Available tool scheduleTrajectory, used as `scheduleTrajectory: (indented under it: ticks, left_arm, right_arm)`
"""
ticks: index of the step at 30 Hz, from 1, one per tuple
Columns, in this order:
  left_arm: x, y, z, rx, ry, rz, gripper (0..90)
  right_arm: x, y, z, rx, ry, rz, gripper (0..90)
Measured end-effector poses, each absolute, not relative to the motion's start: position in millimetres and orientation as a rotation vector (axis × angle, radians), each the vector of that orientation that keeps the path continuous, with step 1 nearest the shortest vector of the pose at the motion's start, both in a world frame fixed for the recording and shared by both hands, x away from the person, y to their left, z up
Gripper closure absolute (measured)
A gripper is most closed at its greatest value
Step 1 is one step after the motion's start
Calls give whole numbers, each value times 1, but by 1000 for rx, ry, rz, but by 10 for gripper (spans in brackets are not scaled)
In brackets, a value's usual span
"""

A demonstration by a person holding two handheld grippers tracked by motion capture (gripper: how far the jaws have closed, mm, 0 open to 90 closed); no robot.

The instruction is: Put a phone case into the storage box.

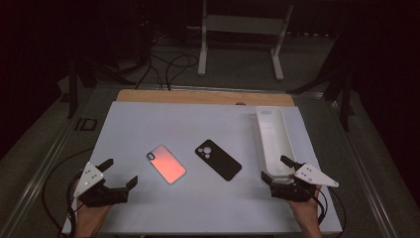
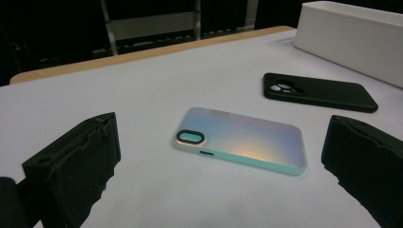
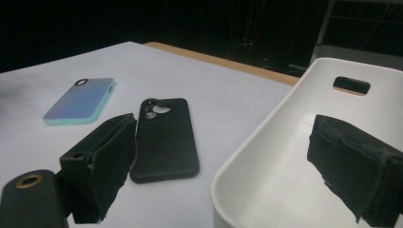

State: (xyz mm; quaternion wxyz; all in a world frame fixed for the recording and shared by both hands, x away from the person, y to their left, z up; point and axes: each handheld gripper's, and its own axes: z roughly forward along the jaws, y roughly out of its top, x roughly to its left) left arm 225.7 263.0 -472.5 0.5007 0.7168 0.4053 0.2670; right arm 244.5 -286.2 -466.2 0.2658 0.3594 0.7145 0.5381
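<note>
Left gripper gaping, empty, near iridescent phone case; right gripper likewise wide apart, empty, at white tray's near end; black case between, flat on desk.

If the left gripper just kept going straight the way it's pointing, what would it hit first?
Probably the iridescent phone case: it lies on the white table straight ahead of the open left gripper, nothing between. Depth is uncertain.
</note>
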Motion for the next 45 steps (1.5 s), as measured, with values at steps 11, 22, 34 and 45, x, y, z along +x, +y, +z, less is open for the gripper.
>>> scheduleTrajectory:
  ticks: [11,22,34,45]
  left_arm:
    - [226,265,-474,1716,997,646,0]
    - [230,258,-469,1734,1007,614,0]
    - [238,246,-455,1767,995,599,220]
    - [266,222,-452,1817,1020,533,892]
  right_arm:
    - [245,-282,-469,969,1950,1439,93]
    - [244,-283,-471,979,1955,1436,94]
    - [244,-282,-473,981,1953,1430,94]
    - [246,-281,-474,978,1952,1417,94]
